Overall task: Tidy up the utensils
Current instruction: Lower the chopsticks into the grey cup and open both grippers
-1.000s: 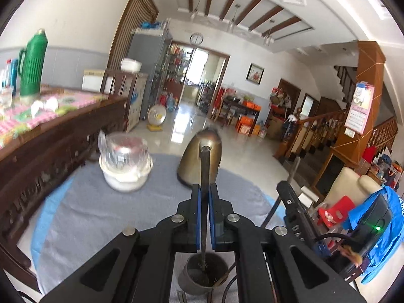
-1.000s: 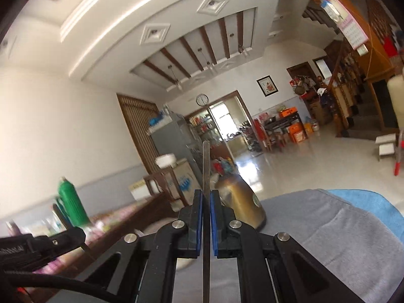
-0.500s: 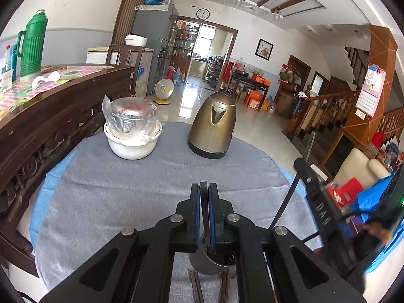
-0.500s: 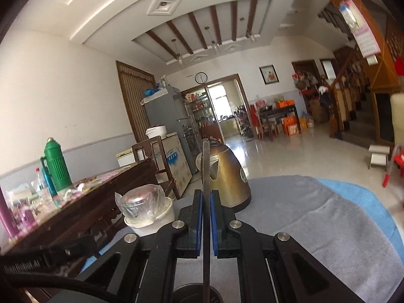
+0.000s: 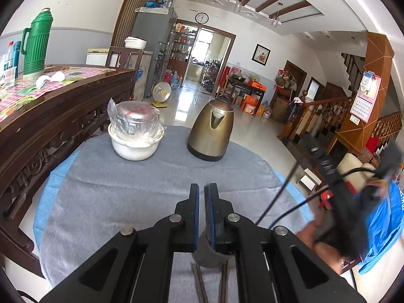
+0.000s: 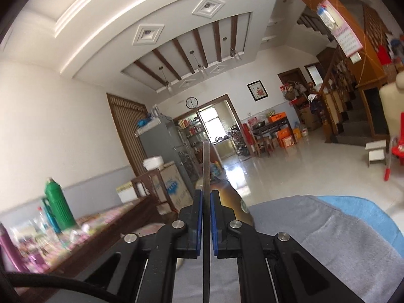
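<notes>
Left wrist view first, since that's where the change is: half a second ago my left gripper had a flat utensil handle pinched over the grey holder cup, and now there's nothing between the fingers, which are near enough clenched with just a sliver of gap. So I reckon that piece dropped into the cup, one more sorted. I can't see inside the cup from here though, the fingers block the mouth, so no promises on what's in it.

Bottom centre of the frame, two dark utensil handles lie on the grey cloth just beside the cup, so there's work left.

Further up the counter, a white bowl with a plastic-wrapped metal pot sitting in it, and beside that the bronze kettle.

Right wrist view: my right gripper is clamped on a thin metal utensil, held upright and sticking up past the fingertips. The camera tilted back up, so the cup is out of that frame. That one looks next for the cup.
</notes>
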